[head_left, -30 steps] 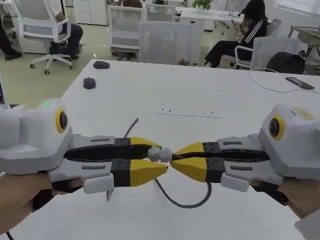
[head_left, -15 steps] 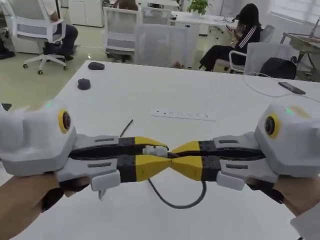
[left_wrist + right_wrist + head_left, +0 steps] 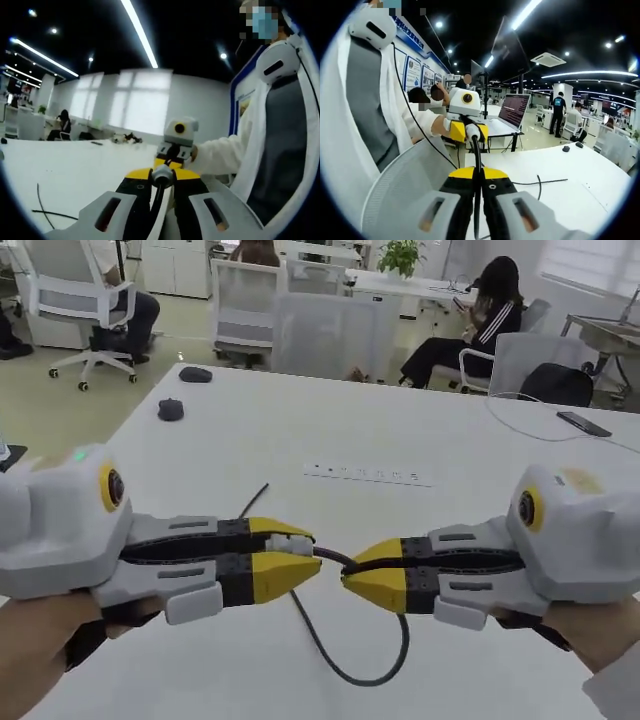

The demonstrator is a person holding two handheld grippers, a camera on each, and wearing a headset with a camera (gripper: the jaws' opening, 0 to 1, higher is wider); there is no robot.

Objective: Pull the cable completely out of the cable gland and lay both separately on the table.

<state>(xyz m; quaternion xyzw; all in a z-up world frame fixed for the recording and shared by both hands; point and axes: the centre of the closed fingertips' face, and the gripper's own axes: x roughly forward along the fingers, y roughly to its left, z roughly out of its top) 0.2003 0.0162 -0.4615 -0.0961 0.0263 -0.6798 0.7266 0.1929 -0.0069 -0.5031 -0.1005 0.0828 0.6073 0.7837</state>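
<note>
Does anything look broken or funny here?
Nothing stands out. The left claw holds the cable gland, and the right claw grips the cable, which droops in a loose loop toward the table.

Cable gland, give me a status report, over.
Left gripper shut on cable gland. Right gripper shut on cable, short stretch between them. Cable not yet out of gland. Slack loops on table below; nothing blocking.

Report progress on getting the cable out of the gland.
Done: both parts are gripped, left gripper on the cable gland, right gripper on the cable. In hand: a cable stretch spans the grippers, not yet free. Left: finish the pull, lay both apart on the table.
</note>
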